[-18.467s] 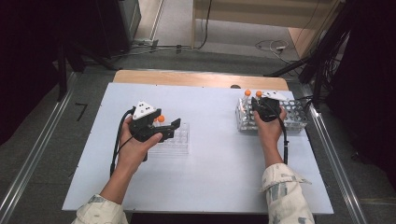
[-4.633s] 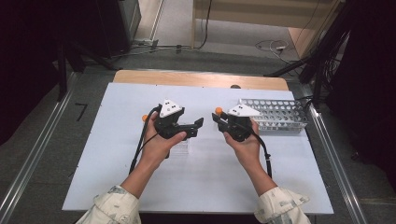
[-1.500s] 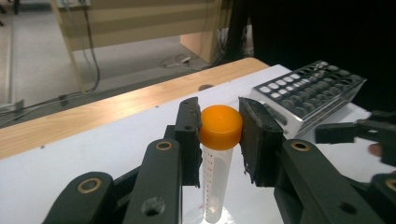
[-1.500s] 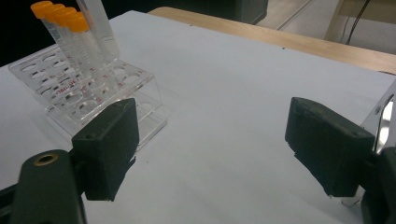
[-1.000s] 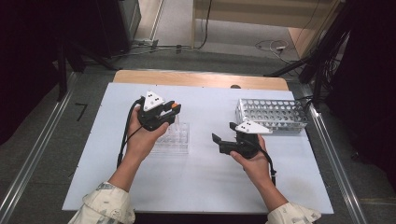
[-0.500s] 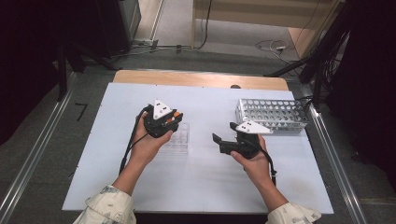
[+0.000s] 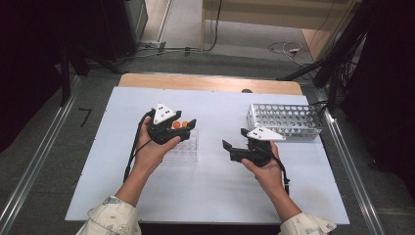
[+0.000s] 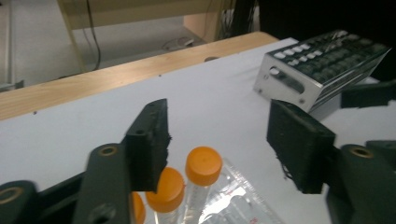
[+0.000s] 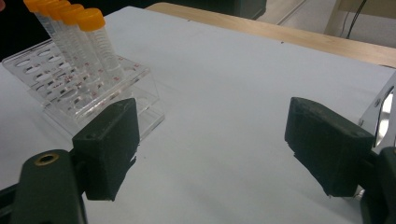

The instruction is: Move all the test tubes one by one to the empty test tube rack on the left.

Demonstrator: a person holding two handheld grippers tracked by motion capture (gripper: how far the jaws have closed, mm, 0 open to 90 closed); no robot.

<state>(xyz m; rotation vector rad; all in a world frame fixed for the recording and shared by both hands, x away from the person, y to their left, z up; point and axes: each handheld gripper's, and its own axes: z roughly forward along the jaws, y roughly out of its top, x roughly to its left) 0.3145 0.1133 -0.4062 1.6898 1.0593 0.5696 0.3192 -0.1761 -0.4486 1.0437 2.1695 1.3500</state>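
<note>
Orange-capped tubes [image 9: 70, 28] stand in the clear rack [image 9: 84, 88] — the metal rack [image 7: 286, 119] looks empty. Left gripper [image 8: 219, 140] hovers released above them; right gripper [image 9: 210, 149] waits, jaws spread, holding nothing — transfer seemingly complete.

Landmark: white rectangular table top [image 7: 210, 191].

- Perforated silver metal rack [image 7: 285, 119], box-shaped, rows of round holes: stands on the table top near its far right corner.
- Pale wooden board [image 7: 210, 83]: lies along the table top's far edge.
- Grey floor [image 7: 44, 161] with a metal rail: left of the table top.
- Loose cables [image 7: 286, 48]: on the floor beyond the table top.
</note>
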